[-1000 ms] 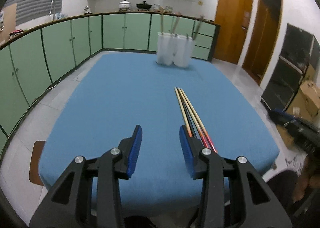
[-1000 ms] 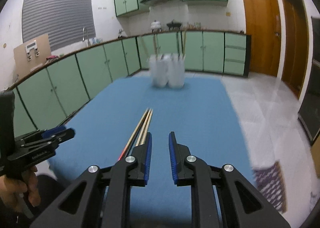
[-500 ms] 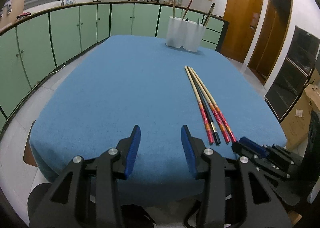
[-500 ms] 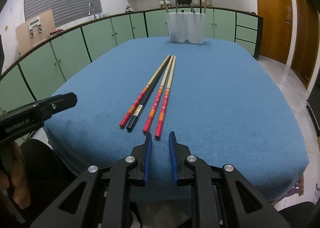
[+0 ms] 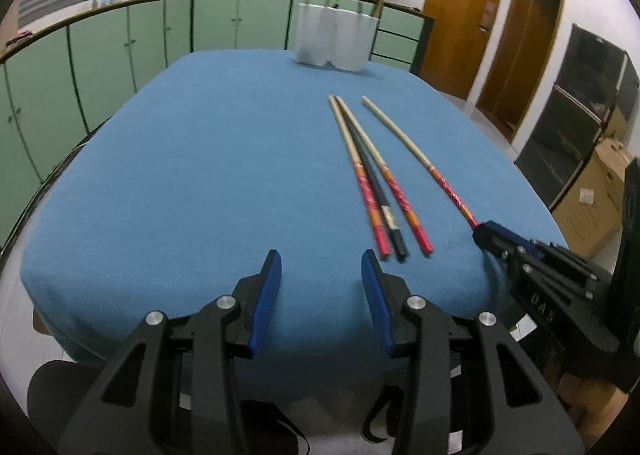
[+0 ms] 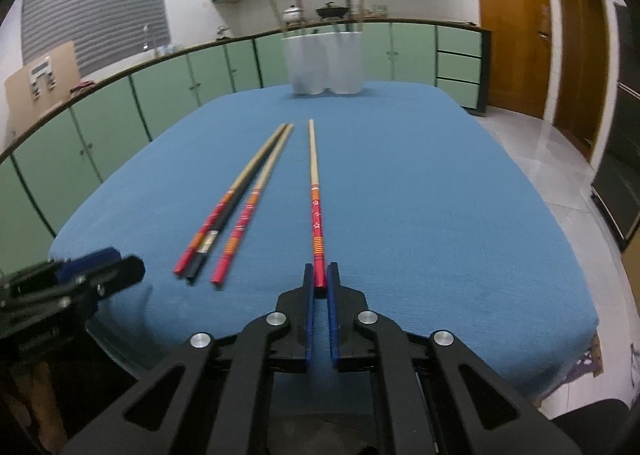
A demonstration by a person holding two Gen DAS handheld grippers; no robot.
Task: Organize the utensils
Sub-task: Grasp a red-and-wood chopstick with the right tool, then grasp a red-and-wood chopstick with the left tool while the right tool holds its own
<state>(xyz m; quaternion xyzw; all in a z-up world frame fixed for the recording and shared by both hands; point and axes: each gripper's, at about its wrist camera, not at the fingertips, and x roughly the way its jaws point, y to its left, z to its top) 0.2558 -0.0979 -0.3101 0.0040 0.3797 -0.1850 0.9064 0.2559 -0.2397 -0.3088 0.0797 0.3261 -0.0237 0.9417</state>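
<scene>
Now the right gripper [image 6: 321, 275] has just clamped one red-handled bamboo chopstick [image 6: 315, 195], apparently swung clear of the three others [image 6: 236, 207], while the left gripper [image 5: 321, 267] hangs half-open, empty.

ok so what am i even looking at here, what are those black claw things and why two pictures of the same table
There is no robot here: a person holds a hand-held two-finger gripper in each hand, and each gripper carries a wide-angle camera looking forward along its fingers. So both pictures show one moment, once from each hand.

In the left view, the left gripper stands open over the near edge of the blue table, holding nothing. In the right view, the right gripper has just closed its blue pads on the red end of one chopstick. Each gripper also shows at the edge of the other's picture.

Beside it lie three more chopsticks, two red-ended and one dark, close together. At the far end stands a white utensil holder with some sticks already in it.
</scene>
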